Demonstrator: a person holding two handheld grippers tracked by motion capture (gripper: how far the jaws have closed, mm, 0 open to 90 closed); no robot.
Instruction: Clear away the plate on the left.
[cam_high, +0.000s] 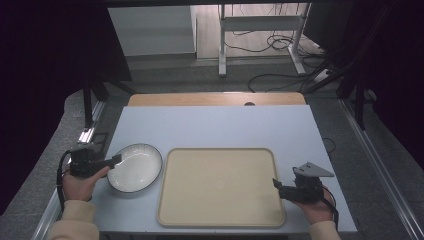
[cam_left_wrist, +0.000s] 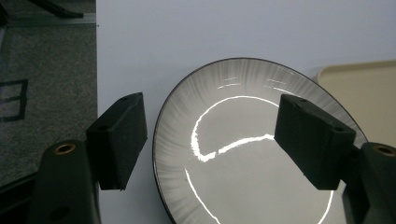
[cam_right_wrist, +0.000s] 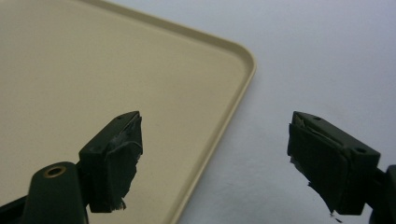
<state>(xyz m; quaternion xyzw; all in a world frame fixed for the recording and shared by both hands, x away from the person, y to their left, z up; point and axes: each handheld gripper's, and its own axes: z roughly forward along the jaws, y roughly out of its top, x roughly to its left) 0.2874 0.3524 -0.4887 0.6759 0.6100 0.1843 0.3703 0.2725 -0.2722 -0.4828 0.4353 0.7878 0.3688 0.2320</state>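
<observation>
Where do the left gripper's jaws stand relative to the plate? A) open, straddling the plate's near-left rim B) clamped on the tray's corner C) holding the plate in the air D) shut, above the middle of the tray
A: in the left gripper view the left gripper has its jaws wide apart, one outside the rim of the plate over the table, the other over its inside; no pad visibly presses it.
</observation>
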